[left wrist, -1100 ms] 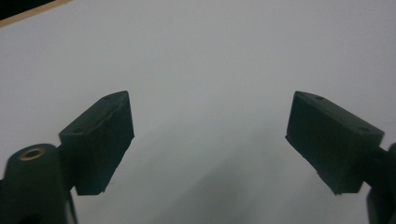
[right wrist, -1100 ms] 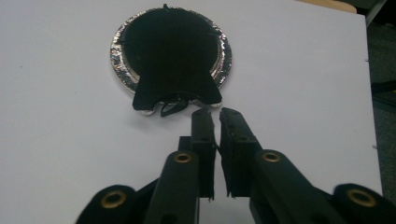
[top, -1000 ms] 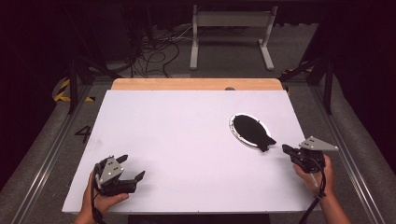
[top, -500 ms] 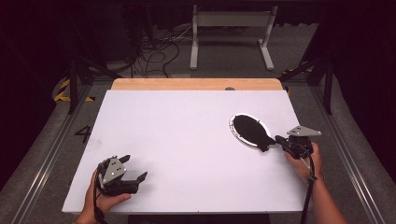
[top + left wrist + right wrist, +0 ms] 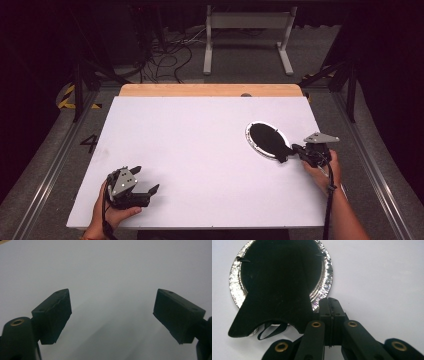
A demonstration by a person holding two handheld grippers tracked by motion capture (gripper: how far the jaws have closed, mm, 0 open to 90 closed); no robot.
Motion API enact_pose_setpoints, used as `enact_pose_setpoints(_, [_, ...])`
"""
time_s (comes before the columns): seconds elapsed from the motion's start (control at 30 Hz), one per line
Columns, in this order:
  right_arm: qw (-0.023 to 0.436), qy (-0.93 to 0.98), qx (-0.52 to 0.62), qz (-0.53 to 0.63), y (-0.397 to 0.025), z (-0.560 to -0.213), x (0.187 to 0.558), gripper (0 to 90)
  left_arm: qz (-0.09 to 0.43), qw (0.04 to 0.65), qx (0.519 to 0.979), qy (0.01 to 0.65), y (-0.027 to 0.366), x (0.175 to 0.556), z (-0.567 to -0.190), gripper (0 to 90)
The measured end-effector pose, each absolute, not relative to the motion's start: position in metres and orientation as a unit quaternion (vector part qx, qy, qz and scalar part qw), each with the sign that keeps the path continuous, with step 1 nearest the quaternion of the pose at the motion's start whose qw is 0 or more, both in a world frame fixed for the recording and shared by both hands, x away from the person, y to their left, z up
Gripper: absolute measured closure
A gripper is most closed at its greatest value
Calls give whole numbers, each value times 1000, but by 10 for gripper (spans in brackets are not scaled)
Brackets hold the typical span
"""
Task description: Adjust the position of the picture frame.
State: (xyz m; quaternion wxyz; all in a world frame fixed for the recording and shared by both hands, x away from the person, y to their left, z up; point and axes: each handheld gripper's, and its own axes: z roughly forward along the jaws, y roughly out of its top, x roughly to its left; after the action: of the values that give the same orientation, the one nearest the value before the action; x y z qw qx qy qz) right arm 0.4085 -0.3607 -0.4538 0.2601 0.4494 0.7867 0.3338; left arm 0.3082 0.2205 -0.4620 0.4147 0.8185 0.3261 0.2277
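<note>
A black fabric piece (image 5: 275, 287) is seen lying over a round silver foil plate (image 5: 327, 270) on the right half of the white table (image 5: 200, 145). The fabric covers the dish's centre, so that a crinkled shiny rim is left showing around it, and flares into a broad flap that overhangs the rim on the near side; a thin black loop is seen under that flap. In the high view the same fabric piece (image 5: 267, 140) appears as a dark oval with a tail pointing toward the right gripper (image 5: 298, 148).

The right gripper (image 5: 331, 301) is held with its jaws pressed together, tips at the foil rim just beside the flap; nothing is seen clamped between them. The left gripper (image 5: 145, 180) is rested at the table's near left corner with its jaws wide apart over bare surface, well apart from the plate.

Compared with one second earlier, the right gripper has been brought inward to the plate's edge; the left gripper and the plate are unchanged.
</note>
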Motion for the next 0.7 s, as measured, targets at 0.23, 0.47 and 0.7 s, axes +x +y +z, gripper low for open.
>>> enact_pose_setpoints(0.23, [247,795,437,341,-357,-454,406,900,229,414,819,325,220,308,-461,159])
enact_pose_setpoints(0.47, [227,804,426,347,-348,-454,402,900,229,414,819,324,221,307,-461,158])
enact_pose_setpoints(0.7, [217,815,407,350,-332,-455,395,900,229,415,819,322,222,306,-460,158])
